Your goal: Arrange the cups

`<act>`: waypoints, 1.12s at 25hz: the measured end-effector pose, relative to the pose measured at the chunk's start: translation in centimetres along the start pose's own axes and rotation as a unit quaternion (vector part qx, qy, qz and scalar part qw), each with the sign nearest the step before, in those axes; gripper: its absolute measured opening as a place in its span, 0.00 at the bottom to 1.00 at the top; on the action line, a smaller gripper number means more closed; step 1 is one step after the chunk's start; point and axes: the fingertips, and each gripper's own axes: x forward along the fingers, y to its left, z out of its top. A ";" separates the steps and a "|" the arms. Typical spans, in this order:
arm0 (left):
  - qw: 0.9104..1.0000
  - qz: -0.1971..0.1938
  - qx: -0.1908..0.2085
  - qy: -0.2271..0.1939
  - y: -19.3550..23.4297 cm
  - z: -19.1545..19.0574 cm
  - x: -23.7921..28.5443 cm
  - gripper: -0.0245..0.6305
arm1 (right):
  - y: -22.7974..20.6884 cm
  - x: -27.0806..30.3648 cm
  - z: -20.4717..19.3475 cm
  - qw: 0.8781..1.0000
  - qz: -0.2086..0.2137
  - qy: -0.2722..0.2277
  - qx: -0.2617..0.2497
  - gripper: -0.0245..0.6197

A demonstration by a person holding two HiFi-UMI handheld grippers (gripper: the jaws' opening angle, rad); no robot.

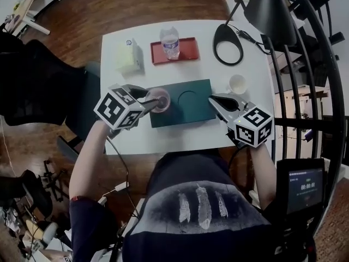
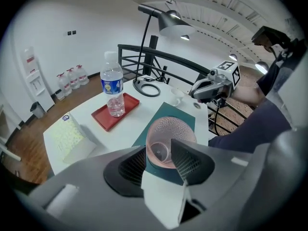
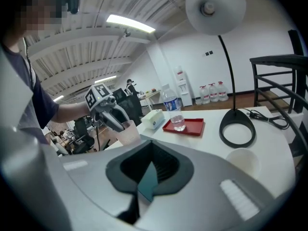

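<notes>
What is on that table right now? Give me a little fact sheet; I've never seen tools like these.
Pink cup: upright on the left end of the green mat
Left gripper: jaws apart, pink cup between them
Right gripper: shut, empty, at the mat's right edge
White cup: on the white table, right of the mat, nothing touching it
Red tray: holds a water bottle

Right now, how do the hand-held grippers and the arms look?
The left hand-held gripper and the right hand-held gripper each have a grey body, black ribbed pads and a white cube with black square markers. The person wears a dark short-sleeved shirt.
</notes>
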 end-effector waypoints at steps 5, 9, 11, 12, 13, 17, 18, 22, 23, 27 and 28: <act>1.000 -0.021 -0.012 -0.017 -0.4 0.3 -0.4 0.42 | -0.1 0.1 -0.2 1.000 0.000 0.004 -0.002 0.04; 0.999 -0.021 -0.017 -0.017 -0.2 0.1 0.0 0.30 | -0.3 -0.1 -0.5 1.000 -0.003 0.005 0.002 0.04; 0.999 -0.027 -0.018 -0.012 -0.3 -0.1 0.1 0.20 | -0.3 -0.1 -0.6 1.000 -0.004 0.005 0.000 0.04; 0.999 -0.034 -0.018 -0.008 -0.5 -0.2 0.2 0.20 | -0.4 -0.1 -0.6 1.000 -0.004 0.005 0.000 0.04; 0.999 -0.039 -0.019 -0.005 -0.7 -0.3 0.3 0.20 | -0.5 -0.1 -0.6 1.000 -0.005 0.005 -0.001 0.04; 0.999 -0.026 -0.017 -0.012 -0.3 0.0 0.3 0.30 | -0.6 -0.2 -0.6 1.000 -0.008 0.004 0.000 0.04; 0.999 -0.026 -0.019 -0.017 -0.2 0.1 0.2 0.32 | -0.6 -0.3 -0.6 1.000 -0.008 0.004 0.000 0.04; 0.999 -0.027 -0.022 -0.035 0.0 0.8 -0.4 0.45 | -0.8 -0.3 -0.7 1.000 -0.010 0.004 0.001 0.04; 0.998 -0.028 -0.025 -0.044 0.0 1.1 -0.9 0.49 | -0.8 -0.3 -0.7 1.000 -0.010 0.004 0.000 0.04; 0.987 -0.047 -0.058 -0.141 0.3 3.7 -5.0 0.50 | -0.9 -0.5 -0.6 1.000 -0.013 0.003 -0.001 0.04; 0.980 -0.053 -0.067 -0.179 0.4 4.8 -6.4 0.50 | -1.0 -0.6 -0.6 1.000 -0.015 0.002 0.000 0.04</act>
